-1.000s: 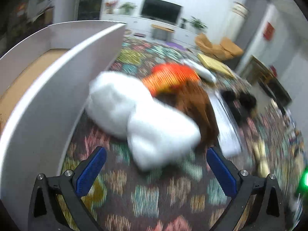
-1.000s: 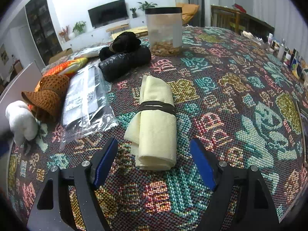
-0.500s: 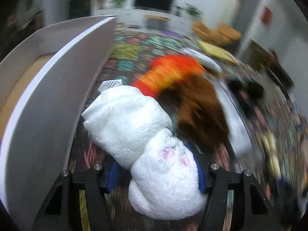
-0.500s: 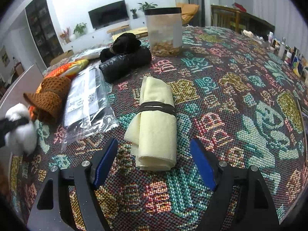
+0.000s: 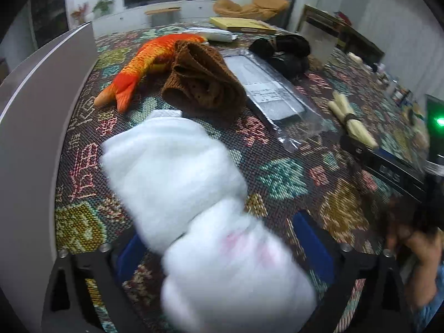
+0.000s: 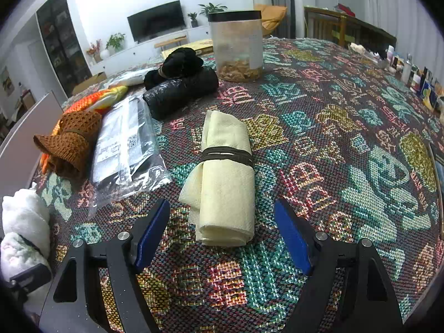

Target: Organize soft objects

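The left gripper (image 5: 222, 252) is clamped on the white plush (image 5: 194, 194); the right gripper (image 6: 222, 233) gapes wide, the cream cloth roll (image 6: 224, 177) between its fingers.

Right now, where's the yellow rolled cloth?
In the right wrist view, the yellow rolled cloth lies on the tablecloth just ahead of the open right gripper, beside the plastic bag.
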Tool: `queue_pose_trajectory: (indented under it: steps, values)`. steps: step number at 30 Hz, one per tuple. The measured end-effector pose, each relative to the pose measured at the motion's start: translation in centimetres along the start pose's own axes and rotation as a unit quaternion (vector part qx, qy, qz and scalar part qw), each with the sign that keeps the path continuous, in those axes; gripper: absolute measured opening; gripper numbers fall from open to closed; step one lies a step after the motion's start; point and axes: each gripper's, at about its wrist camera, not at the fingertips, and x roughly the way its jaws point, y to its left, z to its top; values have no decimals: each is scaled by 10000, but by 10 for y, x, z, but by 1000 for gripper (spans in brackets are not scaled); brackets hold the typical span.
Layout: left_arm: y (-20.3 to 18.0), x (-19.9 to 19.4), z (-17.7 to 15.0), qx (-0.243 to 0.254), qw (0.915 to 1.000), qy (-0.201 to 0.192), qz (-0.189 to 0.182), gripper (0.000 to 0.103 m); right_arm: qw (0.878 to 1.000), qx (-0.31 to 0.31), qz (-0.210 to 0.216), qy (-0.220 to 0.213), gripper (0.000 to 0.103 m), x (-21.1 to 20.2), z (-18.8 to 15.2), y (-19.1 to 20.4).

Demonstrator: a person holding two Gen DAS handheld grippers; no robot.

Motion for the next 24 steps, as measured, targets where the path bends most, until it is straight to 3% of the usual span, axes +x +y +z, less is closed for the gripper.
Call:
queue_pose_trajectory:
  steps: [4, 24]
  values:
    - [-18, 17, -8, 263, 9964, -246, 763, 103, 10000, 7, 10, -3, 81, 0, 0, 0]
    - [-15, 12, -17, 135, 9958, -462, 778, 103, 10000, -3, 23, 5, 82, 1, 0, 0]
